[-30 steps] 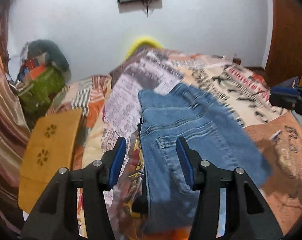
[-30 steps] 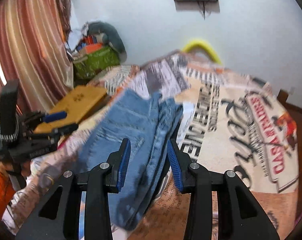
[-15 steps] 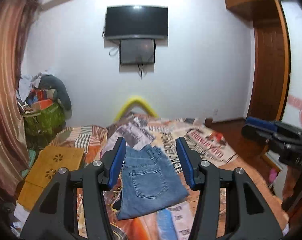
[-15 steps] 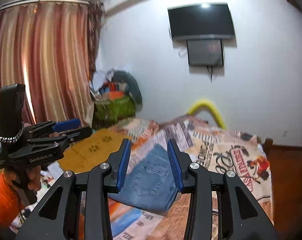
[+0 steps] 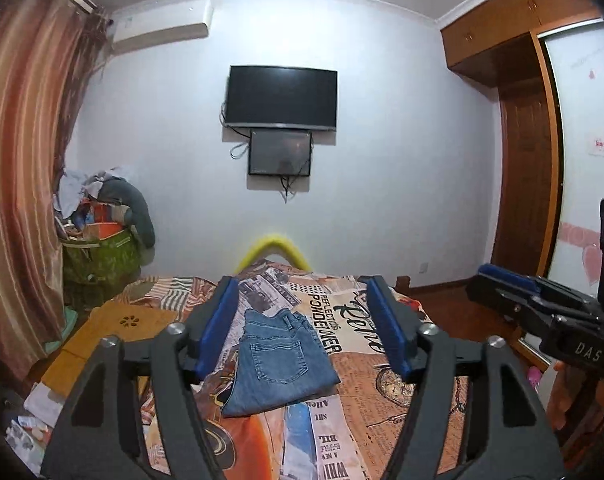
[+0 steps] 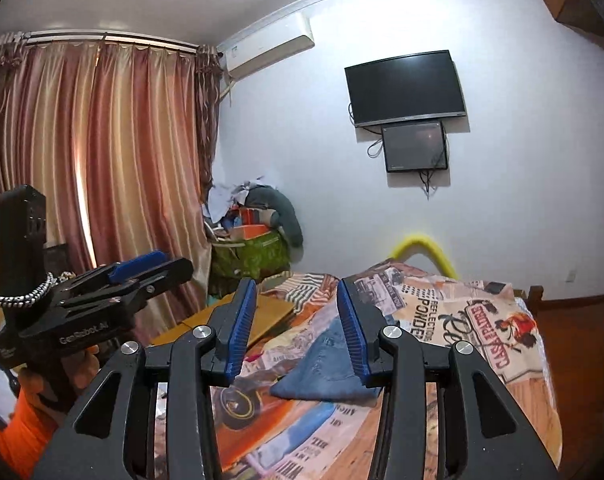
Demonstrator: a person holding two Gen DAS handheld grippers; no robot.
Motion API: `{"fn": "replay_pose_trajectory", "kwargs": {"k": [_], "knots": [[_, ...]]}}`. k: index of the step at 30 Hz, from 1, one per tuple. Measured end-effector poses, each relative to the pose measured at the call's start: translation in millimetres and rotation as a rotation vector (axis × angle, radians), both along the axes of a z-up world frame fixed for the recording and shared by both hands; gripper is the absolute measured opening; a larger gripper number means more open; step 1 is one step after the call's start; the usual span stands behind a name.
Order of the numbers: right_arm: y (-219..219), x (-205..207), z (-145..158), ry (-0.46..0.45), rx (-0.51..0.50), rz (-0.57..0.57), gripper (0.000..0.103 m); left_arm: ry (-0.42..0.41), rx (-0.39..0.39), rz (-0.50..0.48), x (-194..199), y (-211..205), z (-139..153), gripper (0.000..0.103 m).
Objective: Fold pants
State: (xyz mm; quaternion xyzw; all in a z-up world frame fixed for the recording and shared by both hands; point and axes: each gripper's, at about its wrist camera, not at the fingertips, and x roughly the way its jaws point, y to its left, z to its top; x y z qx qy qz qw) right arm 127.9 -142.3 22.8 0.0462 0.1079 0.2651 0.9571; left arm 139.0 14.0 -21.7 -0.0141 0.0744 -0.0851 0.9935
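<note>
I see the folded pants [image 5: 279,364] lying on the bed [image 5: 402,408], ahead and below my left gripper [image 5: 302,326] and right gripper [image 6: 297,330]; both jaws are opening, empty.

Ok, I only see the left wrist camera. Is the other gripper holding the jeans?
Observer: No. The right gripper has nothing between its blue pads. Its jaws are opening, and the folded jeans lie on the bed beyond.
Operator: Who's holding my gripper?
Observer: Someone in an orange sleeve holds the left gripper by its handle. Its jaws are opening too, with nothing between them.
Operator: Is anything on it?
Observer: A beaded chain wraps around its black handle.
</note>
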Motion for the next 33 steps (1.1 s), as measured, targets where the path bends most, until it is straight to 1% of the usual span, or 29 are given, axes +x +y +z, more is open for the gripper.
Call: {"fn": "replay_pose_trajectory", "kwargs": {"k": [1, 2, 3, 4, 6, 7, 9, 12, 14, 15, 16, 29, 33], "knots": [[-1, -3, -1, 0.0, 0.002, -0.008, 0.05, -0.002, -0.005, 0.003, -4, 1, -1, 0.075], [-3, -5, -2, -0.003, 0.004, -0.018, 0.054, -0.004, -0.01, 0.006, -6, 2, -3, 0.079], [-5, -9, -3, -0.004, 0.004, -0.032, 0.061, -0.008, -0.016, 0.011, -8, 3, -4, 0.089], [-7, -11, -4, -0.004, 0.004, -0.039, 0.063, -0.013, -0.02, 0.02, -10, 4, -4, 0.096], [-9, -13, -5, 0.003, 0.003, -0.051, 0.065, -0.03, -0.016, 0.052, -16, 5, -5, 0.099], [-10, -14, -5, 0.006, 0.002, -0.061, 0.072, -0.033, -0.005, 0.059, -17, 4, -6, 0.099], [-12, -16, -6, -0.001, 0.001, -0.082, 0.08, -0.031, 0.005, 0.063, -20, 4, -8, 0.099], [-13, -18, -6, -0.008, 0.008, -0.093, 0.085, -0.021, 0.005, 0.059, -20, 2, -10, 0.1], [-13, -20, -6, -0.013, 0.004, -0.107, 0.092, -0.015, 0.004, 0.059, -19, 3, -12, 0.1], [-13, -22, -7, -0.022, 0.0, -0.124, 0.099, -0.012, 0.001, 0.057, -19, 3, -13, 0.1], [-13, -23, -6, -0.032, -0.001, -0.136, 0.103, -0.009, -0.002, 0.055, -19, 3, -13, 0.1], [-14, -27, -6, -0.038, -0.002, -0.14, 0.103, 0.006, 0.014, 0.047, -13, -2, -20, 0.101], [-15, -29, -7, -0.04, -0.004, -0.143, 0.103, 0.01, 0.01, 0.029, -13, -1, -21, 0.101]]}}
